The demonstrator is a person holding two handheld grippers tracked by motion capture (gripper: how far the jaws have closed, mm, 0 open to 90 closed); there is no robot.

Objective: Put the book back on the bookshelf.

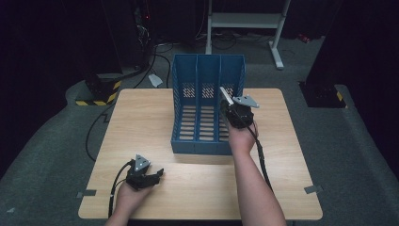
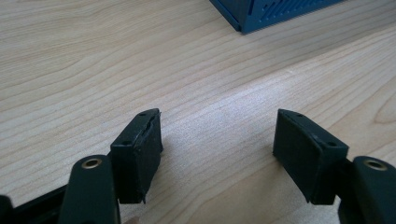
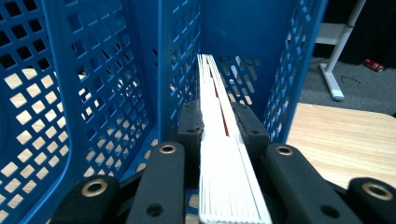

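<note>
- the right gripper (image 3: 217, 126) is clamped on a thin white book (image 3: 219, 154), spine or page edge facing the camera, with one black jaw pressed to each flat side.
- in the high view the right gripper (image 1: 227, 101) is held over the rightmost slot of the blue file organizer (image 1: 186, 87), and the book (image 1: 226, 95) pokes up and forward from it at a tilt.
- from the right gripper view the book is already between the perforated divider and the right outer wall of that slot, its far end pointed toward the back panel; i cannot tell whether its lower edge touches the slatted floor yet.
- the left gripper (image 2: 217, 144) has its jaws standing well apart with nothing between them, only bare wood grain.
- the high view puts the left gripper (image 1: 157, 174) low on the wooden table (image 1: 141, 122) near the front edge, well apart from the organizer, with the hand resting behind it.
- the other two slots of the organizer look empty.
- my read on progress: the pick-up and carry are done, the insertion is under way. left to do: lower the book until it settles in the slot, release it, and back the gripper out without dragging it along.
</note>
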